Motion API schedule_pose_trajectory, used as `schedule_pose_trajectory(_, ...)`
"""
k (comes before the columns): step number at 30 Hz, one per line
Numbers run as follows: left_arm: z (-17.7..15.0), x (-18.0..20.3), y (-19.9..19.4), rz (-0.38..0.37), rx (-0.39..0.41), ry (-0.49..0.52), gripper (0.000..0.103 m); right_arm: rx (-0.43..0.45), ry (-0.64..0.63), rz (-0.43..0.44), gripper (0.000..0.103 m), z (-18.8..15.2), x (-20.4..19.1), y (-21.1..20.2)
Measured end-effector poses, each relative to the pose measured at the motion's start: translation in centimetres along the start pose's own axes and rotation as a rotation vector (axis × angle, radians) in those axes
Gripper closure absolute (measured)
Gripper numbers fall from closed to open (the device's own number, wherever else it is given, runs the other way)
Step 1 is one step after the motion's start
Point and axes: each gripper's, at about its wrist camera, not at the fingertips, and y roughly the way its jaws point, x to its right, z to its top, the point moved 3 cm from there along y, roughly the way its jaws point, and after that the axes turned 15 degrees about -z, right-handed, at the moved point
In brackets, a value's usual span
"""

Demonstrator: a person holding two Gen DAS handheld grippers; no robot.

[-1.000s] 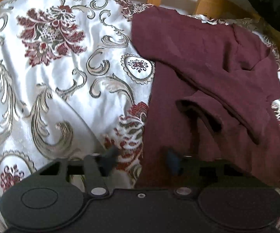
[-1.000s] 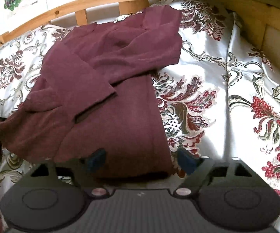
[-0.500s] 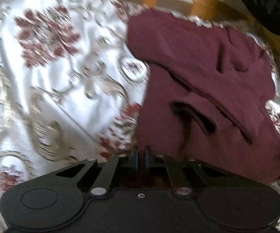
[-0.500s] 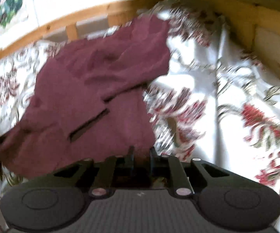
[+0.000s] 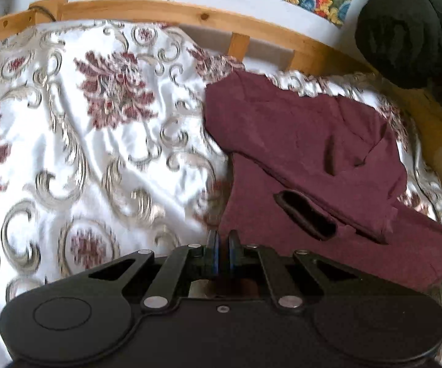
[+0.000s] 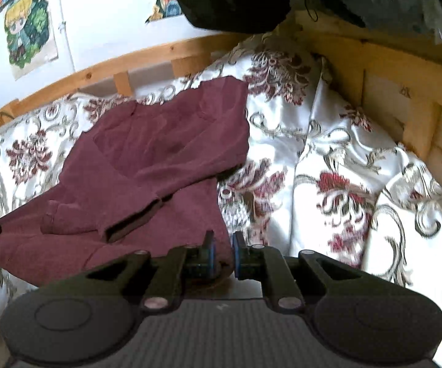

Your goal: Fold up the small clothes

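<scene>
Both my grippers angle down over the bedspread [image 5: 104, 165]. Left gripper [image 5: 222, 243] and right gripper [image 6: 222, 247] each pinch the maroon shirt's [image 6: 147, 159] near hem, raised.

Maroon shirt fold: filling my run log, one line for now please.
left gripper: shut on maroon knit shirt hem | right gripper: shut on hem | patterned satin bedspread

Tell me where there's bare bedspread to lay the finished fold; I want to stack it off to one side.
The widest bare stretch of bedspread lies left of the maroon garment, out to the wooden rail. A narrower, rumpled patch lies on its other side, before the wooden end board. The middle is crowded: the left gripper and right gripper each pinch the garment's near edge.
</scene>
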Motion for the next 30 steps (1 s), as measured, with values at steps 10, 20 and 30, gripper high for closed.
schedule_pose_trajectory(10, -1.9, -0.9, 1.5, -0.024, -0.040, -0.037, 0.090, -0.041, -0.043, -0.036, 0.071, -0.5, -1.1, 1.3)
schedule_pose_trajectory(20, -2.7, 0.8, -1.5, -0.002, 0.105, 0.119, 0.005, 0.055, -0.271, 0.052, 0.005, -0.6, -3.9, -0.5)
schedule_pose_trajectory(30, -7.0, 4.4, -1.7, -0.067, -0.020, 0.516, 0.001, 0.003, -0.712, 0.081, 0.000, -5.0, -7.9, -1.2)
